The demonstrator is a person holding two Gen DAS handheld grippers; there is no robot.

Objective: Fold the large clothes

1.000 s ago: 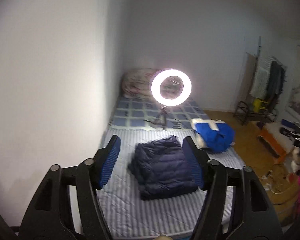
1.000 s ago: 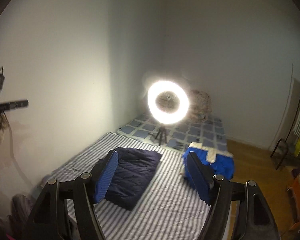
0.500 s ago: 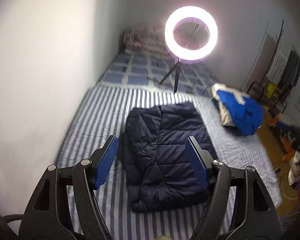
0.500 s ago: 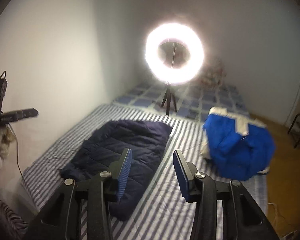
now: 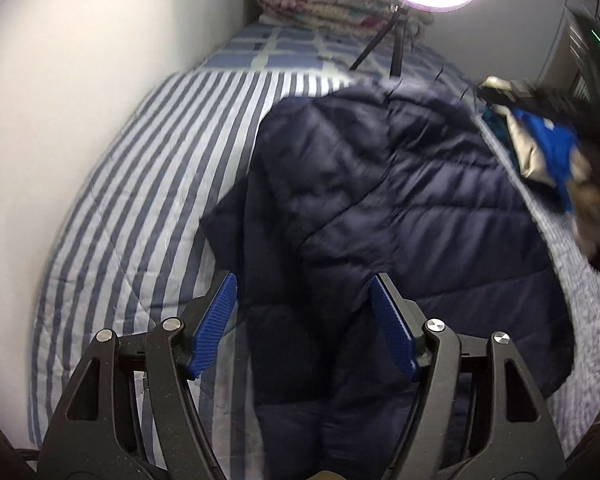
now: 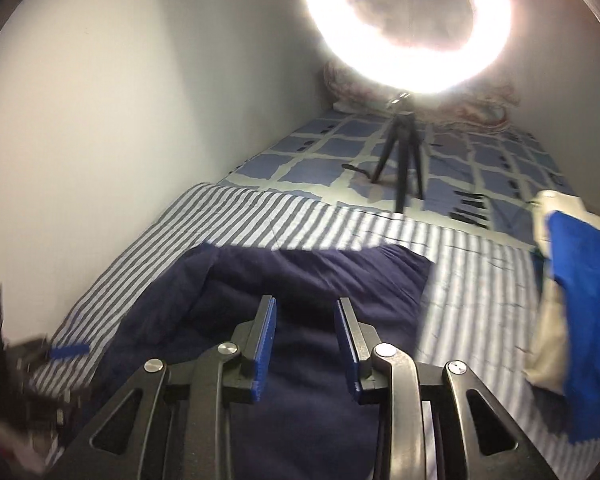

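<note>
A folded navy quilted jacket [image 5: 380, 208] lies on the striped bed cover [image 5: 148, 184]; it also shows in the right wrist view [image 6: 300, 280]. My left gripper [image 5: 302, 304] is open and empty, low over the jacket's near left part. My right gripper [image 6: 306, 320] is partly closed with a gap between its blue pads, empty, just above the jacket's near edge. A crumpled blue and cream jacket [image 6: 576, 304] lies to the right on the bed; it also shows in the left wrist view [image 5: 548, 160].
A lit ring light [image 6: 408, 24] on a small black tripod [image 6: 400, 160] stands on the checked sheet [image 6: 480, 168] beyond the jacket. A rolled floral quilt [image 5: 332, 4] lies at the head of the bed. A white wall [image 5: 80, 60] runs along the left.
Both grippers have come down and forward toward the navy jacket, which now fills much more of both views. The right gripper's jaws have narrowed further.
</note>
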